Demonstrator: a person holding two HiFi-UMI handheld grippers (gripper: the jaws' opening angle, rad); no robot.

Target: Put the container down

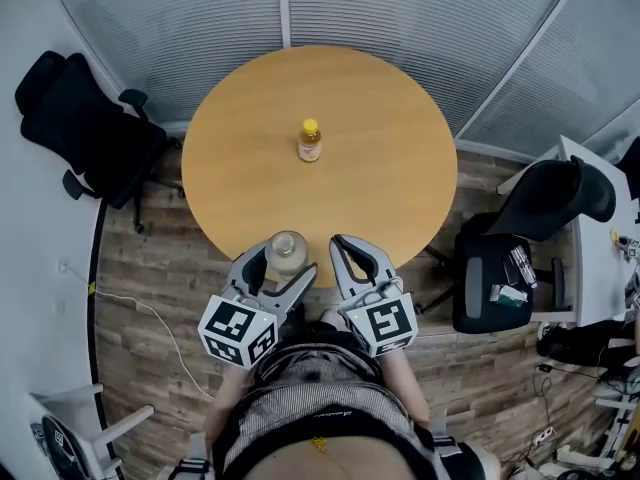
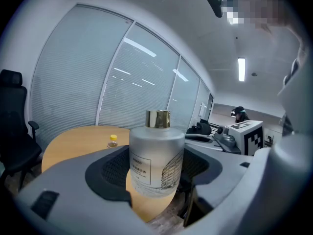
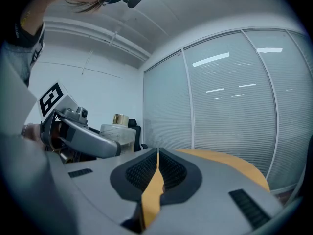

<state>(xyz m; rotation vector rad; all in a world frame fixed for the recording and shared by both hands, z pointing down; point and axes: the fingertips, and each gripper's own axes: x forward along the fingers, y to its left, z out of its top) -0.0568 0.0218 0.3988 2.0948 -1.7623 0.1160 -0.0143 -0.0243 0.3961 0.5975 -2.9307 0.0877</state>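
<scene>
1. Frosted glass container (image 2: 155, 158), topped by a gold cap (image 2: 158, 118), is pinched between the jaws of the left gripper (image 1: 284, 264); they press on its round sides.
2. We see its long axis standing vertical; the cap points straight up.
3. It is at the near edge of the round wooden table (image 1: 380, 148); we cannot tell from these views whether its base touches the wood.
4. The right gripper (image 3: 157, 160) is just beside it on the right; its jaws are pressed together with nothing between them.
5. A small yellow-capped bottle (image 1: 310, 140) stands upright near the table's middle, well apart from the container.
</scene>
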